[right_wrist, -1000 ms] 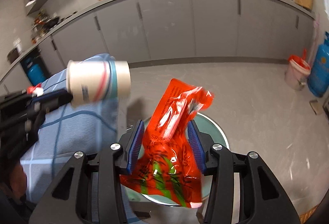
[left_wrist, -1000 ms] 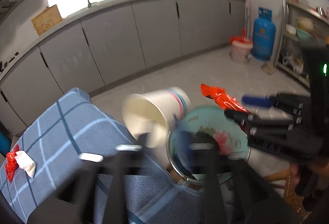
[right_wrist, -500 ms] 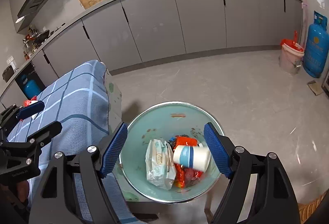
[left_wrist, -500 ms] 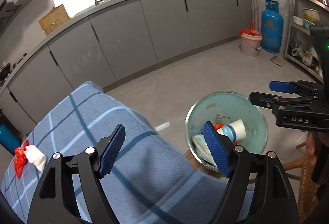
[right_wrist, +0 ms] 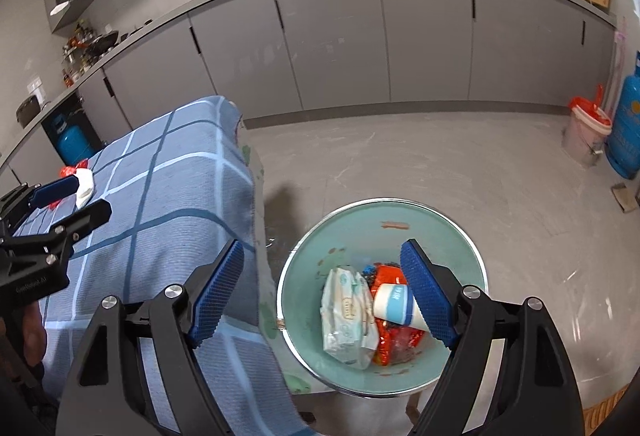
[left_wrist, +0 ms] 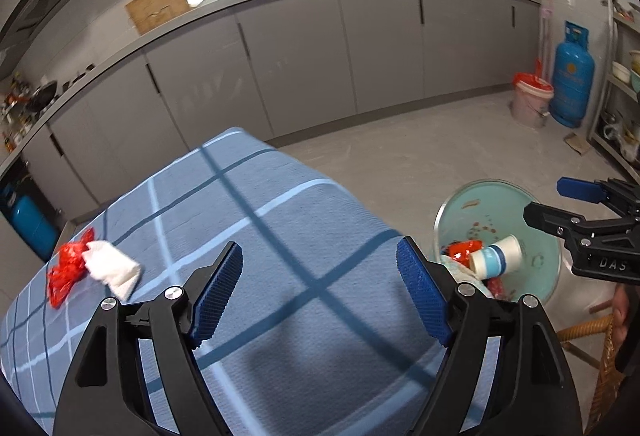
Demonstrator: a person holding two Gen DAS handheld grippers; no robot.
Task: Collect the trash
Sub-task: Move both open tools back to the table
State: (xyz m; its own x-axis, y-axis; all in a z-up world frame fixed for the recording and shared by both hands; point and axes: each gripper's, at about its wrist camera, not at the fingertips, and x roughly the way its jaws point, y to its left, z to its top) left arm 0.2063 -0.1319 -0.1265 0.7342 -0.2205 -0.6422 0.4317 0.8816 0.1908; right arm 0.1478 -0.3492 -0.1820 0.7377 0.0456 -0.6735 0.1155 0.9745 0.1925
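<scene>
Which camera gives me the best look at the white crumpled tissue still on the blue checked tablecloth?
Left wrist view: the white crumpled tissue lies unobstructed beside a red wrapper. In the right wrist view it is small and partly hidden behind the left gripper.

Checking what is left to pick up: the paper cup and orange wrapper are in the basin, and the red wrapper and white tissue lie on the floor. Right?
Not quite. The left wrist view shows the red wrapper and white tissue lying on the blue checked tablecloth, not the floor. The paper cup and orange wrapper are in the basin.
</scene>
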